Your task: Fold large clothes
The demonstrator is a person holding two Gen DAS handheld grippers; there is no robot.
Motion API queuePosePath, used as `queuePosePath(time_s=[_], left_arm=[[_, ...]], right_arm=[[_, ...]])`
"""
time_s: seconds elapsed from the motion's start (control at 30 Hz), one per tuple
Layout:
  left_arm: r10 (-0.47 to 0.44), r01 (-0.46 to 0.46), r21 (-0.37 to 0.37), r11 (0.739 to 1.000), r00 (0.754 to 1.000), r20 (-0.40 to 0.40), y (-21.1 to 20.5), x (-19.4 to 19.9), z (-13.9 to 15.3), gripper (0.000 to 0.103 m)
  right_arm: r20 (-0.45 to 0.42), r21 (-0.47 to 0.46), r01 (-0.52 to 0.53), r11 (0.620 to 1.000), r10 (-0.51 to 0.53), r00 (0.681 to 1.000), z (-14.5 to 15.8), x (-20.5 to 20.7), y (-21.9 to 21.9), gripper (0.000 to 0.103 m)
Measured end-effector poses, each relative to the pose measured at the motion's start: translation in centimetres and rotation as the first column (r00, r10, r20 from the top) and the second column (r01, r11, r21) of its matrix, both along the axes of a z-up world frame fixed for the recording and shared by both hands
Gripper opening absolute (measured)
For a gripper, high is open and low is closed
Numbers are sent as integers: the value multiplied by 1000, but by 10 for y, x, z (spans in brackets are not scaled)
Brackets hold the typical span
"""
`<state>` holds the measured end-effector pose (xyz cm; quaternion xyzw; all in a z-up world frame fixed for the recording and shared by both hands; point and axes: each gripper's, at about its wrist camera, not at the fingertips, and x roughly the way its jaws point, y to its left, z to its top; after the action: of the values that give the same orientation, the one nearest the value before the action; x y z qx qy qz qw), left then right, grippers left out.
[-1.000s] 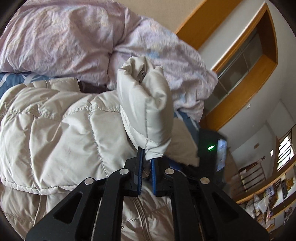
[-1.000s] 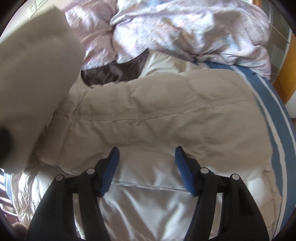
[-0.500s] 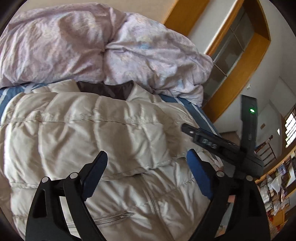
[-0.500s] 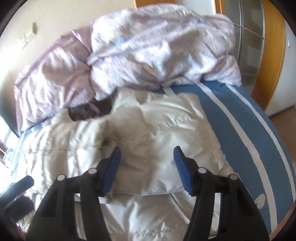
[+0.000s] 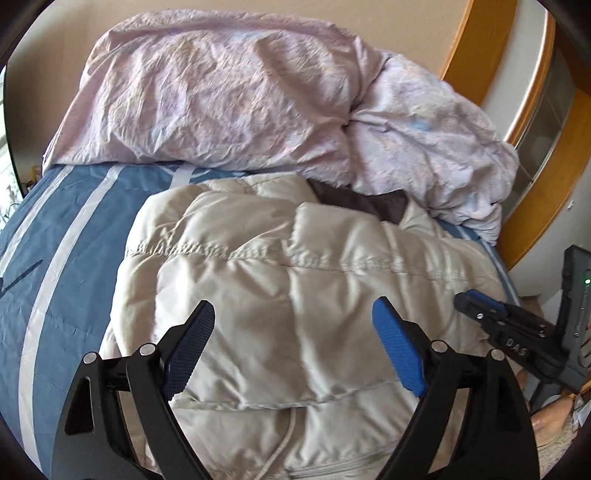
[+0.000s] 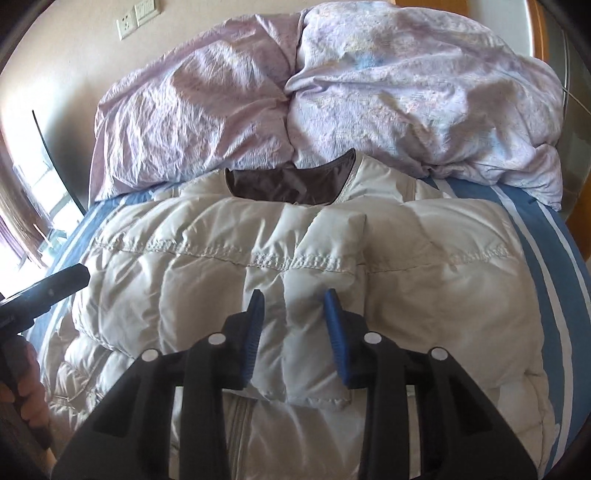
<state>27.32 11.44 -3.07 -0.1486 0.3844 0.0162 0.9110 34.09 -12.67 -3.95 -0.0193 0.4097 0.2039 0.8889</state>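
A cream quilted down jacket (image 5: pixel 295 295) lies flat on the bed, both sleeves folded across its chest, dark brown collar lining (image 5: pixel 362 201) toward the pillows. It also shows in the right wrist view (image 6: pixel 207 273). My left gripper (image 5: pixel 295 343) is wide open and empty above the jacket's middle. My right gripper (image 6: pixel 293 328) is partly open and empty over the folded sleeve (image 6: pixel 325 251). It also shows at the right edge of the left wrist view (image 5: pixel 480 310).
A crumpled lilac duvet (image 5: pixel 258 103) is heaped at the head of the bed. The blue sheet with white stripes (image 5: pixel 62 258) shows on both sides of the jacket. A wooden frame (image 5: pixel 546 184) stands at the right, wall sockets (image 6: pixel 138 16) behind.
My left gripper let go of the sleeve it held, opened wide and drew back. The sleeve now lies across the chest. My right gripper lifted back and narrowed its opening.
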Motion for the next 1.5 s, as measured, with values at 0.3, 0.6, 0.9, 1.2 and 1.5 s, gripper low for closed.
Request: queuePosePath(time_s=[0.3, 0.6, 0.9, 1.2, 1.5], left_arm=[[27, -24, 45, 999, 998, -63, 11, 14, -31, 88], [37, -33, 31, 999, 992, -121, 19, 30, -45, 88], [40, -35, 34, 999, 986, -159, 19, 39, -51, 88], [47, -36, 87, 996, 990, -130, 21, -1, -22, 102], [59, -57, 55, 997, 998, -26, 64, -90, 7, 102]], right_arm=[[-90, -74, 0, 997, -6, 996, -29, 16, 8, 32], [-179, -44, 15, 999, -23, 984, -52, 38, 4, 32], [-252, 40, 34, 999, -22, 968, -59, 50, -4, 32], [-259, 157, 63, 986, -20, 966, -29, 34, -30, 87], [-272, 60, 171, 983, -148, 951, 4, -16, -111, 101]])
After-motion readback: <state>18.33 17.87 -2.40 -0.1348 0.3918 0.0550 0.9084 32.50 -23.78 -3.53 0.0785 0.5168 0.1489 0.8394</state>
